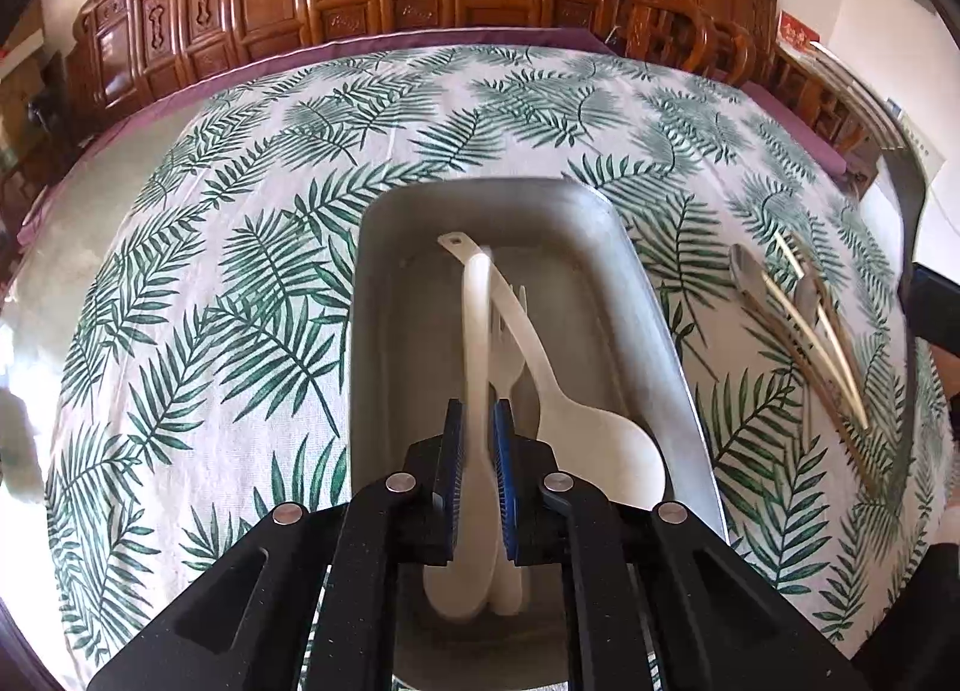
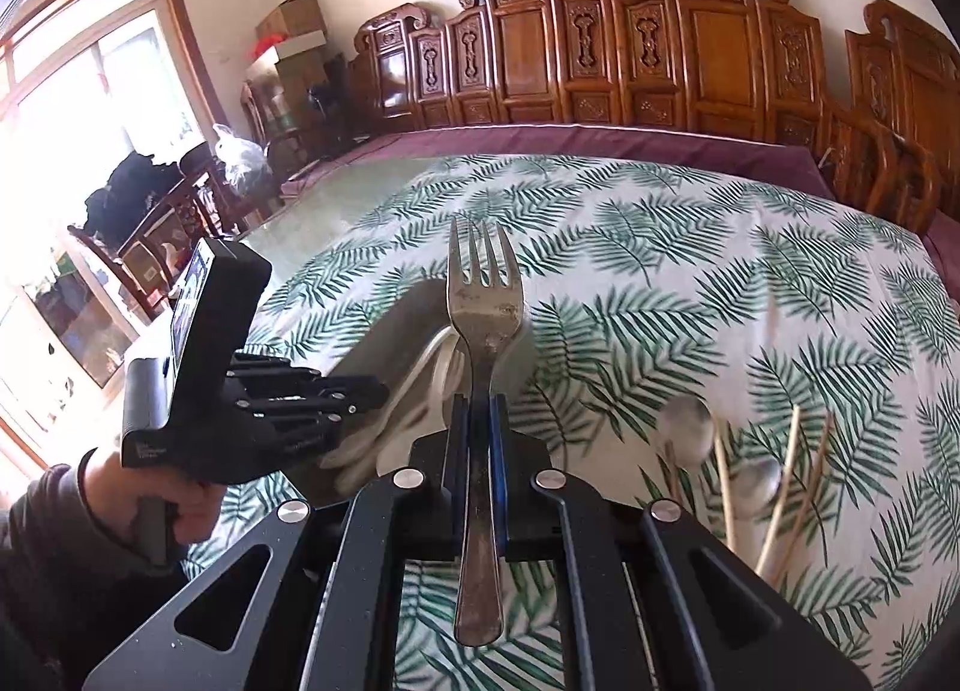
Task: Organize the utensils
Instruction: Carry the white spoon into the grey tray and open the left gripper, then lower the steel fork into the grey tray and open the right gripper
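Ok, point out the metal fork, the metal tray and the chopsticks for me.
metal fork [image 2: 485,310]: right wrist view, base of its tines.
metal tray [image 1: 651,301]: left wrist view, right rim.
chopsticks [image 1: 822,331]: left wrist view, middle of the pair.

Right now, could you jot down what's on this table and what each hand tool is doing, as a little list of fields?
surface: leaf-print tablecloth
container: metal tray
in tray: white plastic spoon, white plastic fork
left tool: shut on white plastic utensil, over the tray
right tool: shut on metal fork, tines forward
outside tray: metal spoons, chopsticks
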A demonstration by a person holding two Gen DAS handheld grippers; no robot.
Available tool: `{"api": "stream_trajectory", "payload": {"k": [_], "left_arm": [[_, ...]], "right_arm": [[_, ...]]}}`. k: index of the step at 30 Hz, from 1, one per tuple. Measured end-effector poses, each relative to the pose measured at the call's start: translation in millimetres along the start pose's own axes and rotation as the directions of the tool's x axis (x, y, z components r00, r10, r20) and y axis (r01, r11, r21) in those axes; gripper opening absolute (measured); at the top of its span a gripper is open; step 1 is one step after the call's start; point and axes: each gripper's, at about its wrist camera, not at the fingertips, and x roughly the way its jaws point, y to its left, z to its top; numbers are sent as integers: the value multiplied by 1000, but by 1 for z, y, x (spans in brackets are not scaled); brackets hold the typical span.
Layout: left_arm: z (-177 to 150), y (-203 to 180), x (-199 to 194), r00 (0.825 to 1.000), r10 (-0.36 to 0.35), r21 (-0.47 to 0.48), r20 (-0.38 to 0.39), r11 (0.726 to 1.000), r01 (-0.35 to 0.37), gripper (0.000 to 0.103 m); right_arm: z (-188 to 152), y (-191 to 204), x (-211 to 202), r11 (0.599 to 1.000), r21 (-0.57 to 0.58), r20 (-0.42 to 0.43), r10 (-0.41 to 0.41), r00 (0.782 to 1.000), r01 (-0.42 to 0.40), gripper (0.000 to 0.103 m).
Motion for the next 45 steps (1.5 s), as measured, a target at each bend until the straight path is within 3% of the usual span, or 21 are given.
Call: {"api": "stream_trajectory", "payload": {"k": [15, 20, 23, 26, 33, 45], "left_arm": [[9, 42, -44, 992, 15, -68, 129, 998, -7, 30], [10, 58, -51, 987, 51, -89, 154, 995, -38, 47], [8, 68, -56, 986, 50, -110, 159, 993, -33, 48], [8, 77, -63, 982, 58, -130, 181, 991, -34, 63], [9, 88, -70, 976, 78, -151, 202, 987, -48, 73], [9, 87, -70, 977, 78, -153, 199, 987, -48, 74]], "right_arm": [[21, 39, 40, 999, -10, -14, 43, 999, -43, 8], [28, 49, 53, 998, -7, -17, 55, 998, -55, 8], [30, 56, 59, 998, -5, -11, 63, 998, -63, 8], [30, 62, 67, 998, -3, -11, 67, 998, -67, 8], [20, 66, 94, 999, 15, -38, 40, 998, -40, 8], [-2, 64, 128, 1000, 20, -112, -4, 994, 6, 8]]}}
